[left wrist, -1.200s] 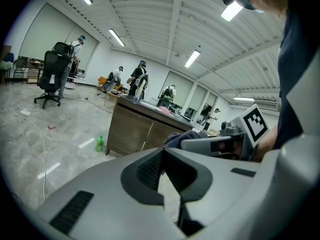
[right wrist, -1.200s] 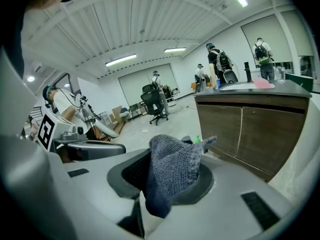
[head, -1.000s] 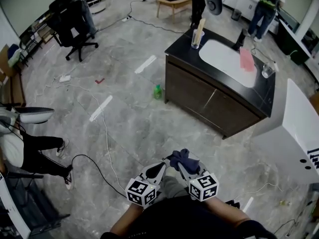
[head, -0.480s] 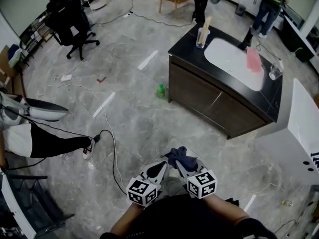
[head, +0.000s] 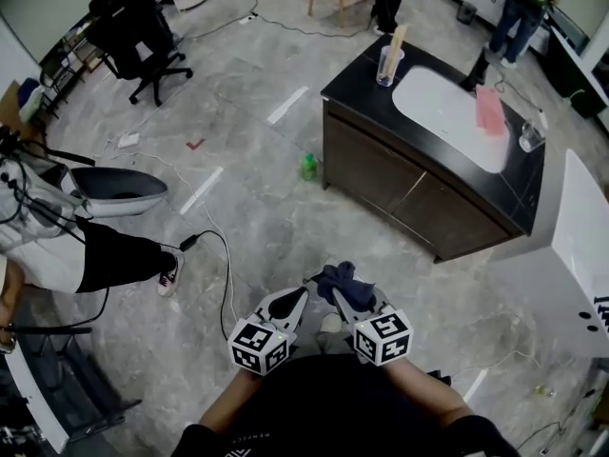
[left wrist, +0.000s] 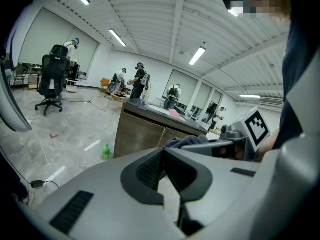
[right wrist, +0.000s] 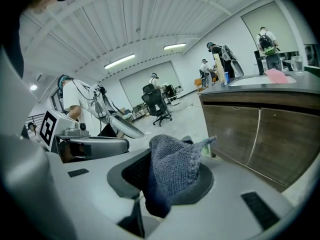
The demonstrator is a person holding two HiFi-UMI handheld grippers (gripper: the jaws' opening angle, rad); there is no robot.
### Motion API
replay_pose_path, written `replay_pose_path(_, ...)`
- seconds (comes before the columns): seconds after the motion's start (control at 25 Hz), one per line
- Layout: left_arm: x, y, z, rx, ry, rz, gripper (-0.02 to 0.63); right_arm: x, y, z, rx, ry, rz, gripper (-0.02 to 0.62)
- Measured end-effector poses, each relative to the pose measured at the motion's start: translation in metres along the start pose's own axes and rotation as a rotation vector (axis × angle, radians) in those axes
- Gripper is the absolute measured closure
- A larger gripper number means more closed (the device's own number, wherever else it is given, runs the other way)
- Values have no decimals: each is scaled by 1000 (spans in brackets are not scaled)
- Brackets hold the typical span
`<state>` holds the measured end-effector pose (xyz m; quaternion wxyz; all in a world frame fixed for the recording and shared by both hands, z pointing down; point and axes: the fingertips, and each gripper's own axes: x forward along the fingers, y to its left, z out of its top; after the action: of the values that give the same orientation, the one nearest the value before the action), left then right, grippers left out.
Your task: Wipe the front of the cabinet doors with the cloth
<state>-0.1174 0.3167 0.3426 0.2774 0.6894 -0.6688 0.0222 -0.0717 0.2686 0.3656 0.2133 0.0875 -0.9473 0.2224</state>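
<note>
Blue-grey cloth (right wrist: pixel 172 174), bunched upright, sits pinched in the right gripper (head: pixel 335 295) (left gripper (left wrist: pixel 162 156) pressed together, empty).

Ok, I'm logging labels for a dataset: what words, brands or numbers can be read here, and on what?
Nothing reads whole.
White unit: black lettering at the picture's edge, cut off, unreadable.
Green bottle: label too small to read.
Cubes on left hand-held gripper and right hand-held gripper: patterns, no words.
</note>
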Motion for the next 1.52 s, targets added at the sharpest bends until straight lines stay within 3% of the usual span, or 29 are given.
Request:
replay_pose_path(0.24, 15, -11, 10, 24, 8, -43, 600, -19, -15, 16, 3, -60, -32, 488)
replay_pose_path(0.6, 60, -30, 29, 85, 45, -154, 600, -54, -60, 22, 70, -121, -173, 486)
replay_pose_path(0.88, 94, -33, 45, 120, 82, -239, 600, -51, -85, 28, 143, -145, -246, 486)
replay_pose_path(1.52, 135, 72, 98, 108, 132, -340, 600, 55, -106, 83, 222, -138, -345, 488)
